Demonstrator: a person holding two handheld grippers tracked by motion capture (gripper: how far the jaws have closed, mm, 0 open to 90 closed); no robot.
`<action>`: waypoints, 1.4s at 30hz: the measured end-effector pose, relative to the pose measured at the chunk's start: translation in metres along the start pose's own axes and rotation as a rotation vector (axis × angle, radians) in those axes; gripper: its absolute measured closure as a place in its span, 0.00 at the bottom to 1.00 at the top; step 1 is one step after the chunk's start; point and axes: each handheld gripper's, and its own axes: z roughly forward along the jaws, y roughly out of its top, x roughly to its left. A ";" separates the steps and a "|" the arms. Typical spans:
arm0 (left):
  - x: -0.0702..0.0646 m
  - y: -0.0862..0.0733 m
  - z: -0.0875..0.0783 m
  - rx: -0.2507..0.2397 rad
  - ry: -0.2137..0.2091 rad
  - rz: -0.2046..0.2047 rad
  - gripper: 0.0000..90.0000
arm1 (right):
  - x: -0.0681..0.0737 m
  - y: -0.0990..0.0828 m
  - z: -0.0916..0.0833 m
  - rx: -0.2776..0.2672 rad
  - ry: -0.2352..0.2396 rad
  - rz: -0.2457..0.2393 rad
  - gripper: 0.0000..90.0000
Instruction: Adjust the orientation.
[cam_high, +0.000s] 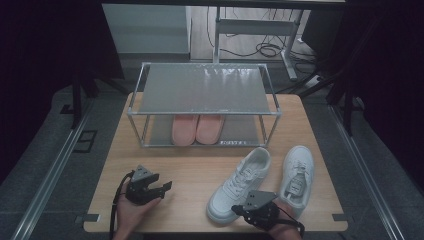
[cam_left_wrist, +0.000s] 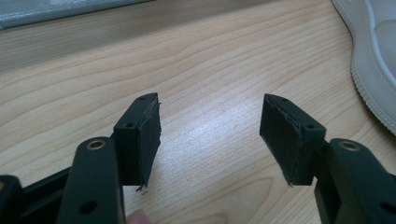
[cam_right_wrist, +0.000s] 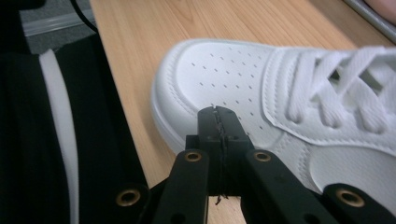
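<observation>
Two white sneakers sit on the desk (cam_high: 200, 165), in front of a low metal shoe rack (cam_high: 204, 90) w/ a pink pair (cam_high: 197, 129) on its bottom shelf. The near-left sneaker (cam_high: 240, 184) lies diagonal, toe toward the person; the other sneaker (cam_high: 297, 172) lies just beside it to the right.

Right tool (cam_high: 259, 211) is down at the toe end of the near-left sneaker. In the right gripper view its jaws are pressed fully together, nothing between them, tip right at the perforated toe cap (cam_right_wrist: 224, 79) — can't tell if touching or just above. Left tool (cam_high: 161, 187) is parked on the left side of the desk, well apart from the shoes, jaws spread wide and empty over bare wood.

Handling, my guess: shoe is light, upper is soft-ish leather that dents, sole stiff and rubbery. Toe cap is rounded and smooth, so prob. slippery, bad spot to pinch. Better grabs: the heel collar or the side wall by the laces, where a jaw can go inside the opening. Closed as it is, the right tool could only nudge or push; it'd need to open first to pick up.
</observation>
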 end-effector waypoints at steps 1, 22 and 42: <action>0.000 0.000 0.000 0.001 0.000 0.000 0.43 | -0.001 -0.002 0.002 0.014 -0.006 0.005 1.00; 0.005 -0.001 0.001 0.004 0.005 -0.017 0.43 | -0.008 0.016 0.024 -0.011 0.004 0.009 1.00; 0.009 -0.002 0.000 0.004 0.013 -0.027 0.43 | -0.030 0.047 0.061 -0.041 -0.031 0.085 1.00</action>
